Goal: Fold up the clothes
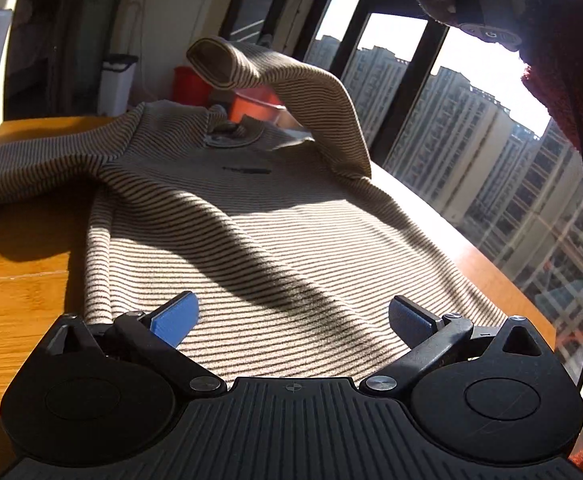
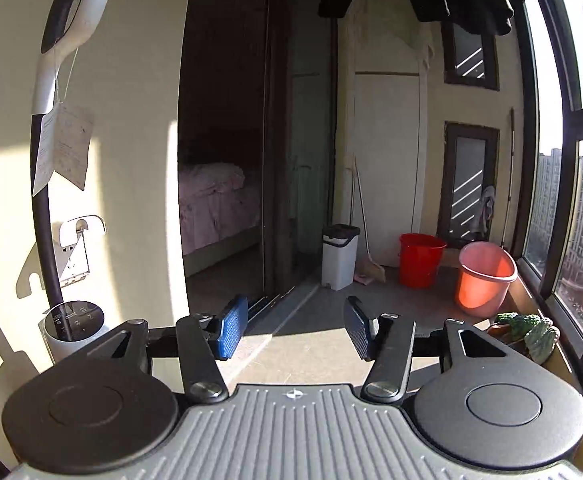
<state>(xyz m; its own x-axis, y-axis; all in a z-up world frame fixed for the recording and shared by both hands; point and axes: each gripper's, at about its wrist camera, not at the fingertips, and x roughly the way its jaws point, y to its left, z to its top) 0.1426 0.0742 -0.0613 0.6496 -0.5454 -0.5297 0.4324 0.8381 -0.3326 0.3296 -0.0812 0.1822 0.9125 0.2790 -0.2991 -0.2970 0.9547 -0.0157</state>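
One sleeve (image 1: 291, 92) of the striped sweater (image 1: 251, 232) stood lifted and curled toward the collar when I took this reading, apparently in mid-air and held by nothing I could see; I judged the first fold only begun. The other sleeve (image 1: 31, 172) lay spread to the left on the wooden table (image 1: 15, 300), and the body lay flat and unfolded, so both sleeve folds and the body fold remained. My left gripper (image 1: 291, 320) hovered low over the hem, angled downward, its blue pads well apart and gripping nothing. My right gripper (image 2: 295, 334) pointed out across the balcony toward a red bucket (image 2: 421, 260), jaws parted about halfway and empty, with no cloth in its view.
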